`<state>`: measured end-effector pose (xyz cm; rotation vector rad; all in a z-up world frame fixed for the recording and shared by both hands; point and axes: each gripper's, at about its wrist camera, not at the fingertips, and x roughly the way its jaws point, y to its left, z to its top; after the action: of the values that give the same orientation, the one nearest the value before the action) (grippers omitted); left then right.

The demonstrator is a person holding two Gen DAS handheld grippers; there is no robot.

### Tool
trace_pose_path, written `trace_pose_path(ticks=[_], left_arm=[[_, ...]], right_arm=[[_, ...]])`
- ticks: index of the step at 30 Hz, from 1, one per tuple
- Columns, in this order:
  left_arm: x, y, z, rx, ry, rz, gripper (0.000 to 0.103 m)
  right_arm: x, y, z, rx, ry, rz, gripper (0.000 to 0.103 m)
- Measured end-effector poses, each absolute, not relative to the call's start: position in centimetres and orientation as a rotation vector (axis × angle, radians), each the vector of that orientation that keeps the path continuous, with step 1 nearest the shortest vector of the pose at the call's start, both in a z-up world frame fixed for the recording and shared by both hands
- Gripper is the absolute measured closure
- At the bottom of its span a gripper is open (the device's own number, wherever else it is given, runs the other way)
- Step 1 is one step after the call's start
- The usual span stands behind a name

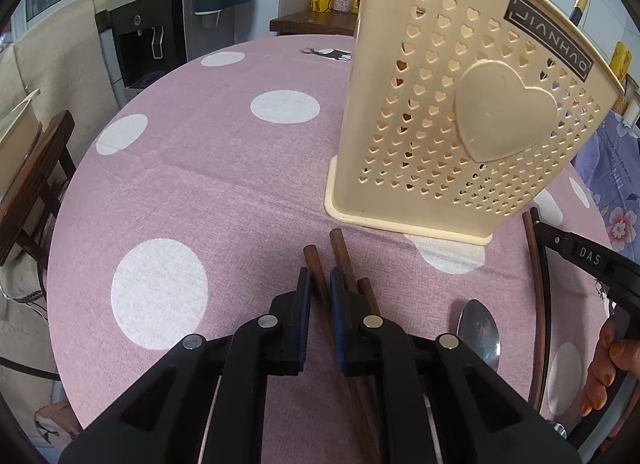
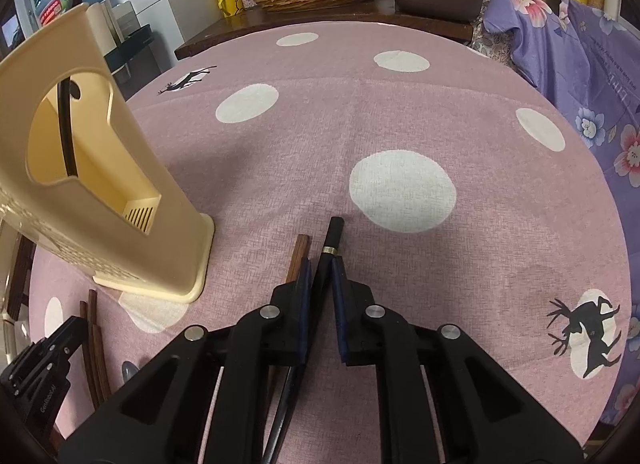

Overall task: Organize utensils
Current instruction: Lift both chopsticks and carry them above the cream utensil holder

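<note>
Currently, a brown wooden chopstick is being gripped between the nearly closed jaws of the left gripper, and a black chopstick is being gripped likewise by the right gripper. Both are being held close to the pink tablecloth. The cream utensil holder is standing upright just beyond them; one dark utensil is being kept in its open compartment in the right wrist view. Further brown chopsticks and a metal spoon are lying loose on the cloth, so most of the sorting is judged outstanding.
</note>
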<state>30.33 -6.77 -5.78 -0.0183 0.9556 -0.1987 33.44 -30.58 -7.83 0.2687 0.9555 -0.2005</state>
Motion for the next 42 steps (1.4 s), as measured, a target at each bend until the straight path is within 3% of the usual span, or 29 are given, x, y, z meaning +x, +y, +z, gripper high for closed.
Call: trace_pose_path(ticks=[10,17,30,42], left_arm=[[31.2,-5.5,-5.1,-0.127,0.939,-0.236,0.094],[30.8,-4.3,-1.3,-0.179,0.828,-0.264,0.095],[27.9,-1.6,7.2,-0.208,0.564,-0.282,0.095],[27.6,-0.8,8.9,-0.193,0.497,-0.251,0.095]], right_arm=[[33.0,-32.0,-6.9,0.459,0.902,-0.09,0.095],[31.1,-33.1,-2.5,0.511,0.777,-0.043,0.095],[23.5,-33.2,8.8,0.361,0.507,0.052,0.095],[22.2,-32.3,11.0,0.294,0.48,0.071,0.095]])
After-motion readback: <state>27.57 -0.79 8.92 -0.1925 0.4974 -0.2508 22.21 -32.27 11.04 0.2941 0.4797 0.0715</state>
